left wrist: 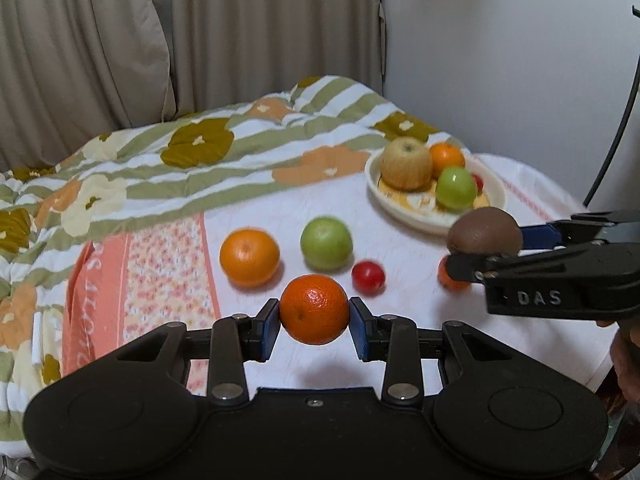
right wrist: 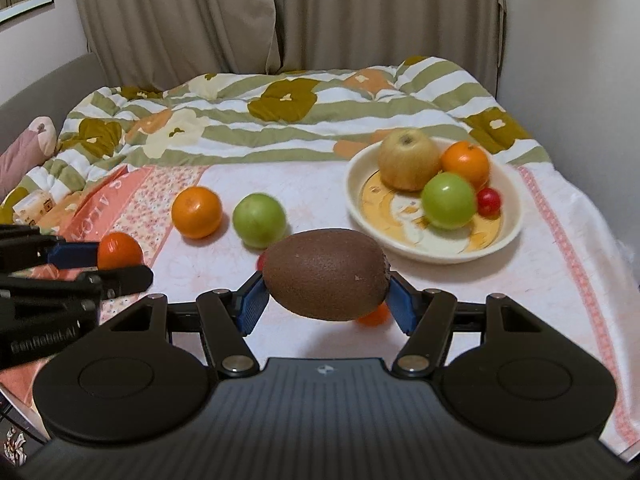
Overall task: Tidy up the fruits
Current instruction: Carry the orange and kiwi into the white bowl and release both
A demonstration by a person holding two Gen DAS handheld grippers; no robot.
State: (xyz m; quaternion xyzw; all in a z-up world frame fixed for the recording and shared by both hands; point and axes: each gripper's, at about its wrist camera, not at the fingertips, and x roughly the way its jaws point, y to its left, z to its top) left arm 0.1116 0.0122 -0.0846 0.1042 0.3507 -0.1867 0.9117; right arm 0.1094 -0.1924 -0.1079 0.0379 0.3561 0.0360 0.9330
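Between the blue pads of the left gripper [left wrist: 314, 322] sits a mandarin [left wrist: 314, 309], clamped on its 2 sides and clear of the cloth, with its shadow on the surface below. Over on the right, the right gripper [right wrist: 326, 300] has its fingers [right wrist: 252, 304] pressed against the 2 ends of a brown kiwi [right wrist: 326, 274], which lies crosswise between them and is also held above the surface. In the left wrist view the kiwi shows at the right edge, just in front of the bowl's near rim. Beyond the left fingers, 3 loose fruits rest on the white and pink cloth [left wrist: 280, 216] covering the bed: a small red fruit [left wrist: 368, 277] nearest, a green apple [left wrist: 326, 243] behind it, and an orange [left wrist: 249, 257] to the left of the apple. Another small orange fruit [right wrist: 374, 315] peeks out under the kiwi, mostly hidden. Farther back and to the right stands a cream bowl [right wrist: 354, 196] holding 4 fruits: a yellowish apple [right wrist: 408, 159], an orange [right wrist: 466, 163], a green apple [right wrist: 449, 200] in front, and a small red fruit [right wrist: 489, 201] beside it. A striped flowered quilt [right wrist: 280, 120] lies bunched behind the cloth, with beige curtains [right wrist: 240, 12] hanging at the back.
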